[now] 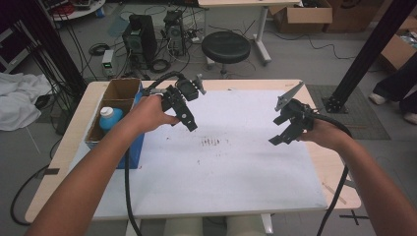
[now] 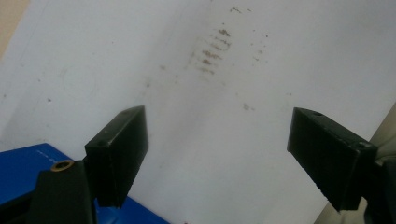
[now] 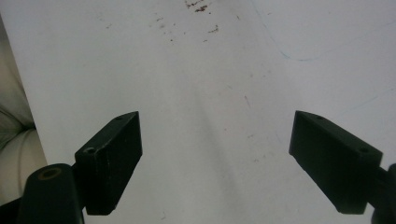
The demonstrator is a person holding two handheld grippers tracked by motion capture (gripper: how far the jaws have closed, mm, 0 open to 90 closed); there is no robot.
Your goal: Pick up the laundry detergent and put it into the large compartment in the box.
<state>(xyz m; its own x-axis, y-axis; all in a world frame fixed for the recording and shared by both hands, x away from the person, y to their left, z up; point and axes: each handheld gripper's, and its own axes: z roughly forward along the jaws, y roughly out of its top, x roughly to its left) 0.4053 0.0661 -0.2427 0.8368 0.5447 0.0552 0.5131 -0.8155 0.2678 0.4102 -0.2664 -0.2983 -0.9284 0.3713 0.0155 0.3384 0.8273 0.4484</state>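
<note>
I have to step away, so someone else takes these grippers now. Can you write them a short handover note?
Left gripper: open, empty, held above the white sheet near the cardboard box.
Right gripper: open, empty, above the sheet's right side.
Blue bottle with white cap: upright inside the box at the table's left.
Done: nothing picked up yet.
Left: probably fetching the bottle; the left gripper is nearest.
</note>
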